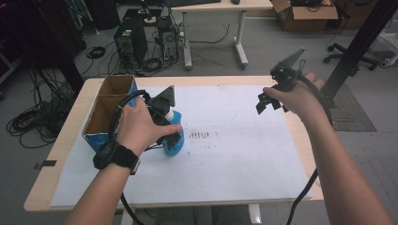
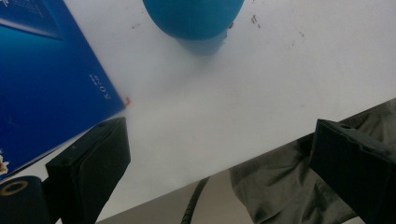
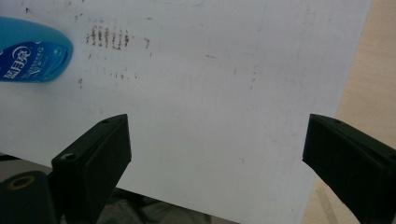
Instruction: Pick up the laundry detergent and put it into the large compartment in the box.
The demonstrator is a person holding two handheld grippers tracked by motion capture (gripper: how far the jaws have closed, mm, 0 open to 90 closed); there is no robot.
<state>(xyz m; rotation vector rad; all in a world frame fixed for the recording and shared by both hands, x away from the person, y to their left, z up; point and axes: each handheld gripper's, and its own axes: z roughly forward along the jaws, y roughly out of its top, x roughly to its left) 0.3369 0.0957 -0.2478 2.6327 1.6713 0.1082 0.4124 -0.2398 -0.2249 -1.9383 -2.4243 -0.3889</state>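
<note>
A blue bottle (image 1: 175, 142) with a white cap sits on the white sheet (image 1: 234, 159), left of centre. My left gripper (image 1: 167, 132) hovers right at it, and the hand hides part of the bottle. In the left gripper view the jaws stand wide open around bare sheet (image 2: 219, 154), with the bottle (image 2: 194, 18) beyond the tips. My right gripper (image 1: 264, 102) is held above the sheet's far right part, open and holding nothing (image 3: 217, 149). The bottle's labelled side (image 3: 32, 51) appears far to its left.
An open cardboard box with blue sides (image 1: 94, 140) (image 2: 46, 84) stands at the table's left, close to the left hand. Brown smudges (image 1: 199, 135) mark the sheet's middle. Beyond the table are computer towers (image 1: 130, 42), floor cables, a desk and a black post (image 1: 356, 47).
</note>
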